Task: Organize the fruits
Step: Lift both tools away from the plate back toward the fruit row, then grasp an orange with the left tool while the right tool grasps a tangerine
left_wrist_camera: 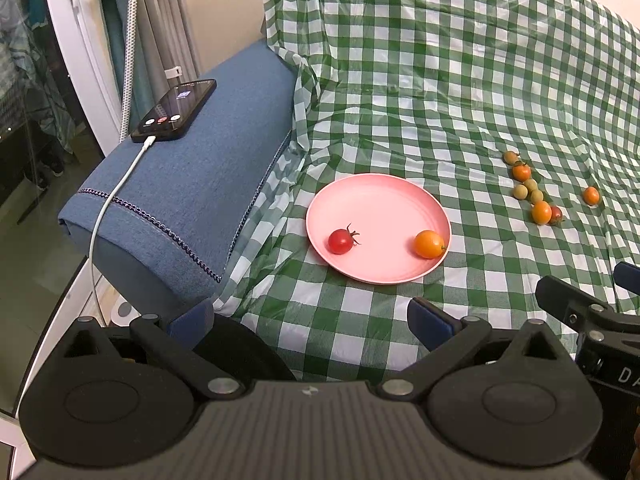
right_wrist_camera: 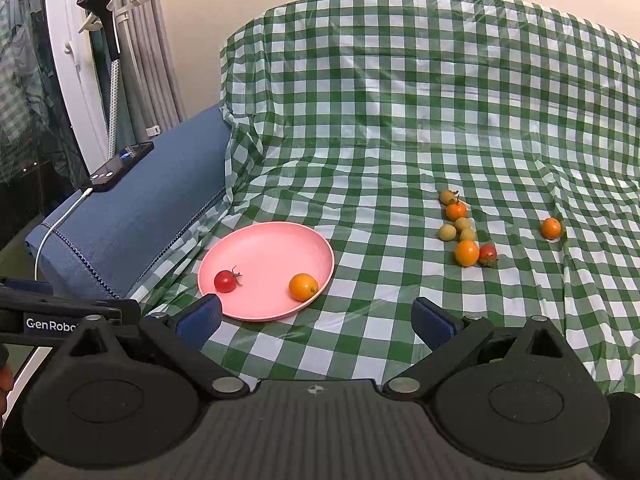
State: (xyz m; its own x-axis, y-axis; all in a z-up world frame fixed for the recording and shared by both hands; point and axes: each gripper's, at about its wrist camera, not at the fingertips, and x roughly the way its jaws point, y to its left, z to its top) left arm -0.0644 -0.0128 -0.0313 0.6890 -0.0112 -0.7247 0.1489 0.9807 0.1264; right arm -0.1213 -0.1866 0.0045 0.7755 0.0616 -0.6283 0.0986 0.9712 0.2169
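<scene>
The left gripper [left_wrist_camera: 310,320] and right gripper [right_wrist_camera: 316,316] both hover with jaws spread wide and nothing between them, above the near edge of the green checked cloth [right_wrist_camera: 400,140]. Just beyond them, a pink plate [right_wrist_camera: 272,248] sits toward the cloth's left edge and carries a red tomato [right_wrist_camera: 225,281] and an orange fruit [right_wrist_camera: 303,287], apart from each other. Further right, a cluster of small fruits [right_wrist_camera: 464,232] lies on the cloth, with one orange fruit alone [right_wrist_camera: 551,228] nearer the right edge.

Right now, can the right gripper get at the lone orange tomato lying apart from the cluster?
Probably yes. The right gripper is open and empty, and only bare checkered cloth lies between it and the lone orange tomato; the cluster sits off to the left.
</scene>
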